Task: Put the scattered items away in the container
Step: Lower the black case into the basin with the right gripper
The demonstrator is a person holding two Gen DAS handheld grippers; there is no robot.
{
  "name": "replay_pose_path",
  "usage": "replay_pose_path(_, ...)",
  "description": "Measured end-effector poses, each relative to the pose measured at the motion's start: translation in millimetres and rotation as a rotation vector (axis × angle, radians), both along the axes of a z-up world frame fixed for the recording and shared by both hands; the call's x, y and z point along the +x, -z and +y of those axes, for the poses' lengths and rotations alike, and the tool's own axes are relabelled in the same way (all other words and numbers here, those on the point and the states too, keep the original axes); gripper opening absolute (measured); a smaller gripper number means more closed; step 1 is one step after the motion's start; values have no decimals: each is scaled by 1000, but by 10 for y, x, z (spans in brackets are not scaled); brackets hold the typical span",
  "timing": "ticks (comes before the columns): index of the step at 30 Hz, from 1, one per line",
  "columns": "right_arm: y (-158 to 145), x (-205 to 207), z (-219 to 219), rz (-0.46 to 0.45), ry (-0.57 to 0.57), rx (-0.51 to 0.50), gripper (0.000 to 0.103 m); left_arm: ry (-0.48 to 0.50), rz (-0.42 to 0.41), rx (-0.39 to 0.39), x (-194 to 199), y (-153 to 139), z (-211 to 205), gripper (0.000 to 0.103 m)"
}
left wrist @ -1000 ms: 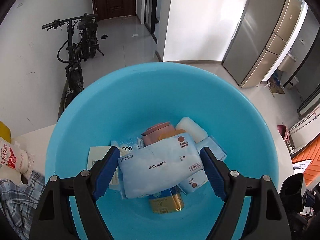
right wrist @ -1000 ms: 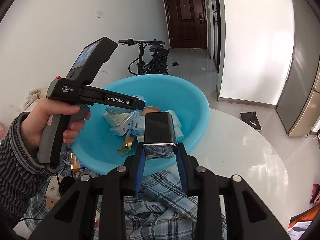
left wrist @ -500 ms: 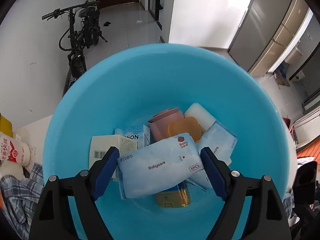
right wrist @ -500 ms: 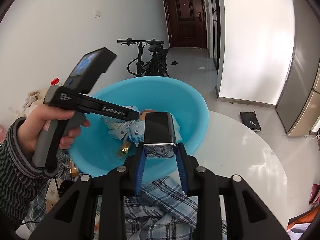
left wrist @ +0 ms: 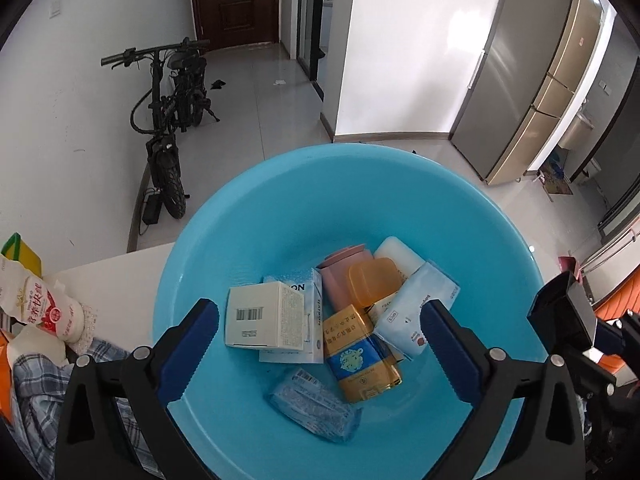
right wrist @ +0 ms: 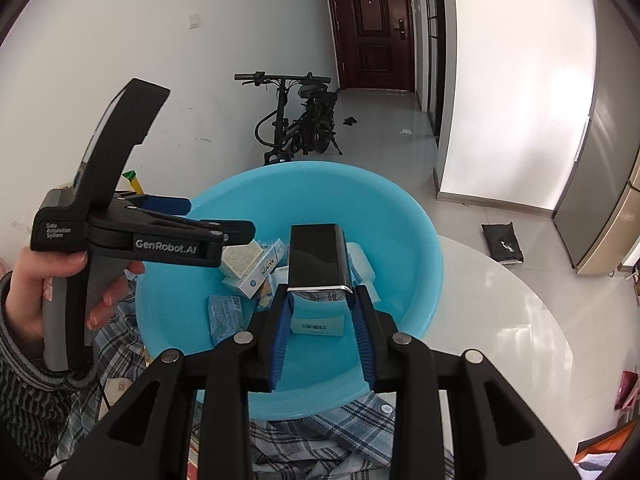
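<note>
Left wrist view: a tiled floor and a parked bicycle (left wrist: 168,128) lie beyond the blue basin (left wrist: 248,216), whose far rim stands free. The left claw (left wrist: 318,344) gapes empty above the packets, a white box (left wrist: 264,314) beside its left finger.

Right wrist view: the white bench (right wrist: 500,320) spreads bare rightward. The right claw (right wrist: 322,336) clamps a black box (right wrist: 318,258) over the basin's near rim.

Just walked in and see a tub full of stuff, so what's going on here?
A person is tidying small items into a round light-blue plastic basin. The left gripper hangs open over the boxes and packets inside it, holding nothing. The right gripper is shut on a glossy black rectangular box, held above the basin's near side and not yet dropped in.
</note>
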State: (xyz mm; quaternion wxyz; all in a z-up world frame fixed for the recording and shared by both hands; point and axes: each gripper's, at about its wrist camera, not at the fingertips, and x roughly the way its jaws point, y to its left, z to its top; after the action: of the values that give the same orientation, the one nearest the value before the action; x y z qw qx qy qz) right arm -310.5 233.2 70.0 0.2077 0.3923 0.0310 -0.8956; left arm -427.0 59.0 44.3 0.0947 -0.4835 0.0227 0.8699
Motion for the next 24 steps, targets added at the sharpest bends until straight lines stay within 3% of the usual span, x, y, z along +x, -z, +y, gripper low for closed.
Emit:
replay_pose_path(5,16,-192,-132,-33,-16,25,29,-17,59,-28,278,-76,-231,102)
replay_pose_path(13,230,-613,-536,-176,-65,44,29,9,93,-38,605,-173,-427,102)
replay_pose_path(24,597,-1069,-808,-313,-27,113,29,6,52,-83,280,37,-324,102)
